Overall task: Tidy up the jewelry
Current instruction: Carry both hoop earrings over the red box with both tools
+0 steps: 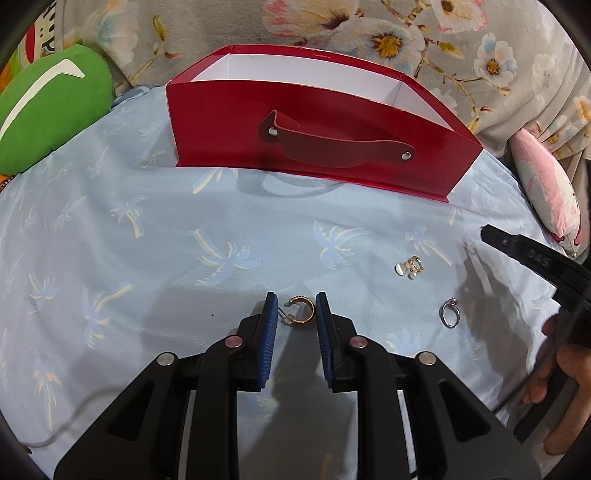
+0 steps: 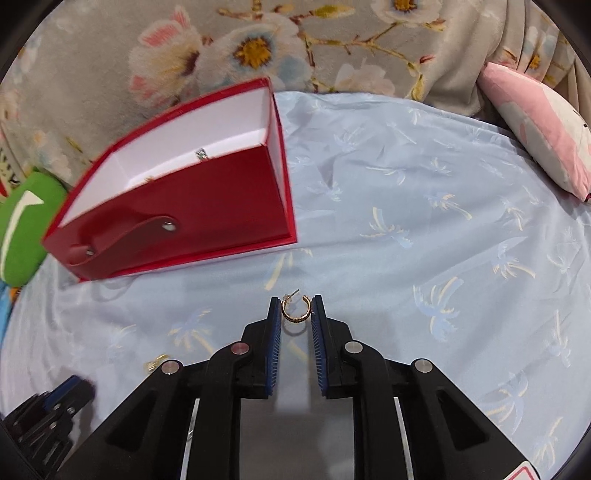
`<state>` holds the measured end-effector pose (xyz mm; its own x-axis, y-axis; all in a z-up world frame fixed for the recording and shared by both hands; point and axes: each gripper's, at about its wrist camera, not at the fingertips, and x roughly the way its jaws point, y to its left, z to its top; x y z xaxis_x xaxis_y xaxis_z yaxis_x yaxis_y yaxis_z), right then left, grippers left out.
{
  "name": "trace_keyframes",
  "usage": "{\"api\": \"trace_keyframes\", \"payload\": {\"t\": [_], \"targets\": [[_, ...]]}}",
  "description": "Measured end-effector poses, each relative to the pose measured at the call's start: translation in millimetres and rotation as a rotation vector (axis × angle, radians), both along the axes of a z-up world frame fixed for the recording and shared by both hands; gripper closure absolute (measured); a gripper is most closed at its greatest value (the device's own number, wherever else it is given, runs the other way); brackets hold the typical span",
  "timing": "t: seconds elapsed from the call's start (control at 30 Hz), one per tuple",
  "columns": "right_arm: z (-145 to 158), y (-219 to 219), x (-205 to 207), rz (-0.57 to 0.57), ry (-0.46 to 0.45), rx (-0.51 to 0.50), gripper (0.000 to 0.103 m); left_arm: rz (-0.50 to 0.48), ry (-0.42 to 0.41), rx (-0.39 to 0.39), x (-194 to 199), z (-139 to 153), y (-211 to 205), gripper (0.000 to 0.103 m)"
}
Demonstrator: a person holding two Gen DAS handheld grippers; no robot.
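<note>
An open red box (image 1: 314,122) with a white inside stands at the back of the blue cloth; it also shows in the right wrist view (image 2: 207,206), with small jewelry pieces (image 2: 201,154) inside. In the left wrist view a gold hoop earring (image 1: 301,311) lies on the cloth between the fingertips of my left gripper (image 1: 296,308), whose jaws stand apart around it. In the right wrist view my right gripper (image 2: 295,308) is shut on another gold hoop earring (image 2: 294,308), held above the cloth. A pearl earring (image 1: 410,266) and a silver ring (image 1: 450,314) lie to the right.
A green cushion (image 1: 48,110) lies at the left, a pink pillow (image 2: 543,129) at the right, and a floral blanket (image 1: 369,33) behind the box. The right gripper (image 1: 535,258) and a hand show at the right edge of the left wrist view.
</note>
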<state>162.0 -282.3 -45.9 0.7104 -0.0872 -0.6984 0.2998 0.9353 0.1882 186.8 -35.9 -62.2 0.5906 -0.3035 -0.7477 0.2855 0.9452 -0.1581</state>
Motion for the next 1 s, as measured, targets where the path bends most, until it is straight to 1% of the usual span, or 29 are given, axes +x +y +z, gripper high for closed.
{"api": "trace_keyframes", "payload": {"t": [0.07, 0.13, 0.2, 0.23, 0.3, 0.43, 0.57, 0.63, 0.73, 0.87, 0.93, 1.0], "targets": [[12.8, 5.8, -13.3, 0.023, -0.039, -0.003, 0.088, 0.008, -0.011, 0.008, -2.4, 2.1, 1.4, 0.083], [27.0, 12.2, -25.6, 0.05, -0.068, -0.015, 0.088, 0.004, -0.04, 0.038, -7.4, 10.2, -0.1, 0.083], [40.4, 16.3, -34.8, 0.07, -0.094, -0.023, 0.088, -0.004, -0.061, 0.01, -11.7, 24.4, 3.4, 0.083], [49.7, 19.2, -39.6, 0.083, -0.111, -0.033, 0.088, -0.009, -0.073, -0.008, -13.0, 34.7, 6.3, 0.083], [66.5, 22.5, -45.1, 0.101, -0.143, -0.048, 0.088, -0.018, -0.1, -0.02, -12.8, 53.9, 10.3, 0.083], [102.3, 26.3, -41.9, 0.141, -0.205, -0.057, 0.088, -0.024, -0.193, 0.007, -2.6, 98.6, 16.8, 0.083], [129.3, 28.8, -14.8, 0.178, -0.233, -0.081, 0.088, -0.027, -0.248, 0.016, 27.3, 141.7, 16.9, 0.083], [140.7, 30.2, 4.8, 0.193, -0.238, -0.108, 0.088, -0.02, -0.286, 0.036, 44.9, 160.9, 15.5, 0.083], [151.4, 28.0, 40.3, 0.206, -0.228, -0.116, 0.088, -0.019, -0.326, 0.065, 75.0, 182.0, 5.1, 0.083], [156.8, 23.4, 90.2, 0.219, -0.213, -0.111, 0.088, -0.03, -0.318, 0.061, 119.6, 192.7, -8.5, 0.083], [156.1, 21.6, 115.4, 0.218, -0.199, -0.12, 0.088, -0.041, -0.307, 0.078, 141.4, 191.9, -18.6, 0.083], [153.3, 18.4, 137.1, 0.217, -0.183, -0.105, 0.088, -0.042, -0.301, 0.109, 161.8, 188.5, -29.6, 0.083]]}}
